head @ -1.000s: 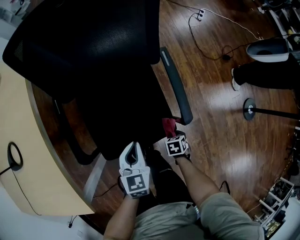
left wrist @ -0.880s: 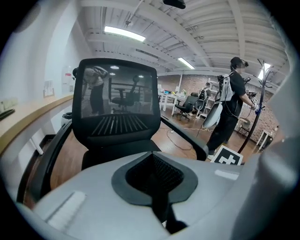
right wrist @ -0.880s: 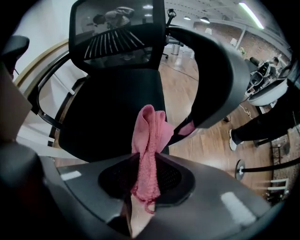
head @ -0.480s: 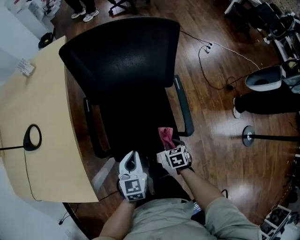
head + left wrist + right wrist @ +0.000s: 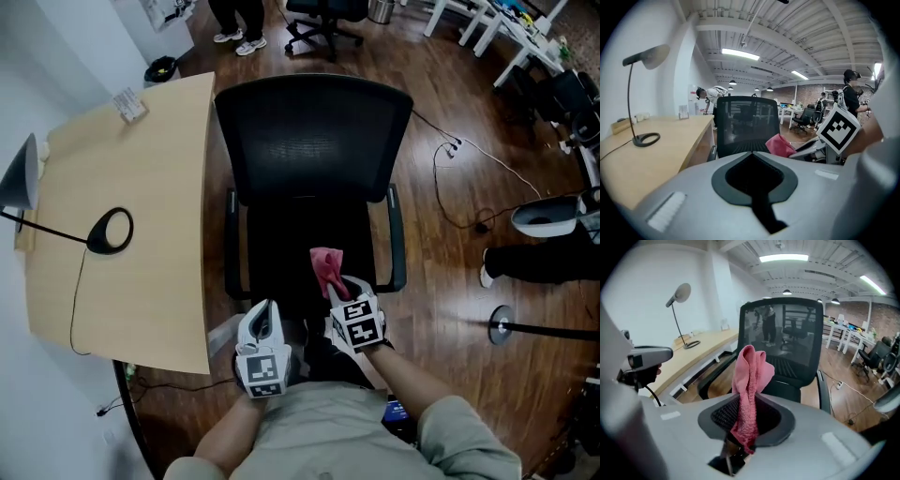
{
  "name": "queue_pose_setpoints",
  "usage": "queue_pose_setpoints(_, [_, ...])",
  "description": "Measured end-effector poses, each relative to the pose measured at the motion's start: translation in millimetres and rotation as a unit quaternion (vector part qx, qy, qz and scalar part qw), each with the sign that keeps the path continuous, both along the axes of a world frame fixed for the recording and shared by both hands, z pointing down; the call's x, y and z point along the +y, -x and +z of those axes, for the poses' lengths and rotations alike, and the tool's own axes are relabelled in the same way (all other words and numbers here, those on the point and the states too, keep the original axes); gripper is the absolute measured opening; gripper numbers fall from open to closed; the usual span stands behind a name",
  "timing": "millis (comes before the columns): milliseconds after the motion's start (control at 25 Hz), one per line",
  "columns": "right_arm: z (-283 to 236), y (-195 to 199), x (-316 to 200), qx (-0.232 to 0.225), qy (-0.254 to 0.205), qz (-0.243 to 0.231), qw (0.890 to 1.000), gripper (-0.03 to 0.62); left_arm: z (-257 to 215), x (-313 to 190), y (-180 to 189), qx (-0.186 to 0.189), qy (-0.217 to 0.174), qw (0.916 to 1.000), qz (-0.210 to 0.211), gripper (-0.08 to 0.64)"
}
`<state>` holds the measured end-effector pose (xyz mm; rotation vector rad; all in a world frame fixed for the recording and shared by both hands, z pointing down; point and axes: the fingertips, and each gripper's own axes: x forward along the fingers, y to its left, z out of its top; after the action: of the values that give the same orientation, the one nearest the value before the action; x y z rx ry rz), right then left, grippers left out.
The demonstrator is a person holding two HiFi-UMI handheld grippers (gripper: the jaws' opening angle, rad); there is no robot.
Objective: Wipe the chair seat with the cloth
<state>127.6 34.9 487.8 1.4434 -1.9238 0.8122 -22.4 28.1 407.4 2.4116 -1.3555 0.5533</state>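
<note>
A black office chair fills the middle of the head view, its seat [image 5: 295, 258] just beyond both grippers. My right gripper [image 5: 339, 289] is over the seat's front right part, shut on a pink cloth [image 5: 326, 266]. In the right gripper view the cloth [image 5: 749, 376] stands bunched up out of the jaws, with the mesh backrest [image 5: 787, 338] behind it. My left gripper [image 5: 262, 326] hovers at the seat's front edge, shut with nothing in it. The left gripper view shows its tips [image 5: 751, 153] meeting, with the cloth [image 5: 779, 145] to the right.
A wooden desk [image 5: 141, 178] stands against the chair's left side, with a lamp base [image 5: 111, 230] and cable on it. A floor cable [image 5: 469, 178], a stand's round base [image 5: 502, 326] and a person's legs [image 5: 544, 264] lie to the right. Another chair [image 5: 323, 19] stands behind.
The head view has swung, so the chair now appears upright and farther off. Both grippers stay at the seat's front, and the right one still holds the cloth.
</note>
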Motion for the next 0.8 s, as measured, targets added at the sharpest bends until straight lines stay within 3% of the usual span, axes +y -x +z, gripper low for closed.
queue_pose_setpoints(200, [-43.8, 65.1, -16.0, -0.016, -0.045, -0.080, 0.996, 0.078, -25.3, 15.7, 41.8, 0.000, -0.018, 0.9990, -0.042, 0.005])
queue_pose_setpoints(400, [-75.0, 151.7, -21.9, -0.055, -0.071, -0.176, 0.980, 0.080, -44.6, 31.4, 108.6, -0.005, -0.029, 0.9923, -0.120, 0.005])
queue_pose_setpoints(600, [-90.9, 250.9, -15.6, -0.100, -0.076, -0.274, 0.953, 0.080, -56.3, 55.6, 184.9, -0.021, -0.033, 0.9755, -0.216, 0.005])
queue_pose_setpoints(800, [-94.8, 335.8, -5.1, -0.133, -0.070, -0.327, 0.933, 0.080, -59.8, 79.9, 252.1, -0.031, -0.043, 0.9545, -0.293, 0.005])
